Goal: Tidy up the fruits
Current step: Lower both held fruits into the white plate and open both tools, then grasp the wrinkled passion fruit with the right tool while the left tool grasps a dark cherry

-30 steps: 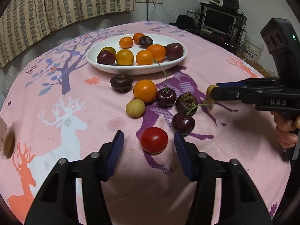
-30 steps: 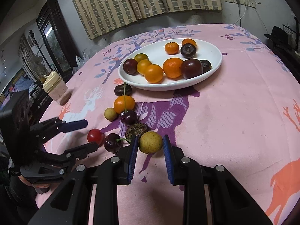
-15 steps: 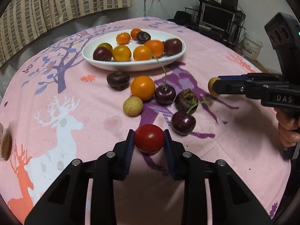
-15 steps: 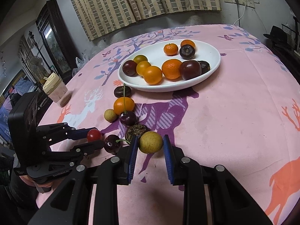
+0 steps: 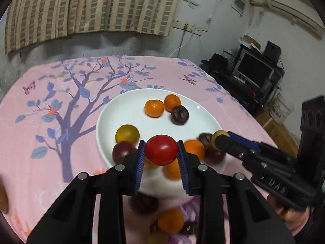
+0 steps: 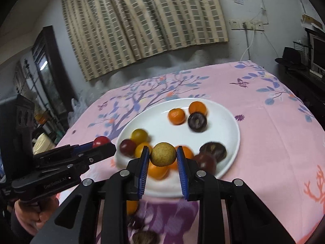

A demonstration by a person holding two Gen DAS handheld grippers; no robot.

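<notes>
Between the blue-padded jaws of the left gripper (image 5: 161, 155) sits a red tomato (image 5: 161, 150), clamped on both sides and held above the near rim of the white plate (image 5: 130, 109), while the right gripper (image 6: 163, 156) pinches a speckled yellow-brown fruit (image 6: 163, 154) the same way over that plate's near edge. Beyond both jaws the plate holds small oranges (image 5: 154, 108), a yellow tomato (image 5: 127, 134) and dark plums (image 5: 179, 114). Farther out lies the pink tree-print cloth (image 5: 50, 126) covering the desk, with more blurred fruit below the jaws.
</notes>
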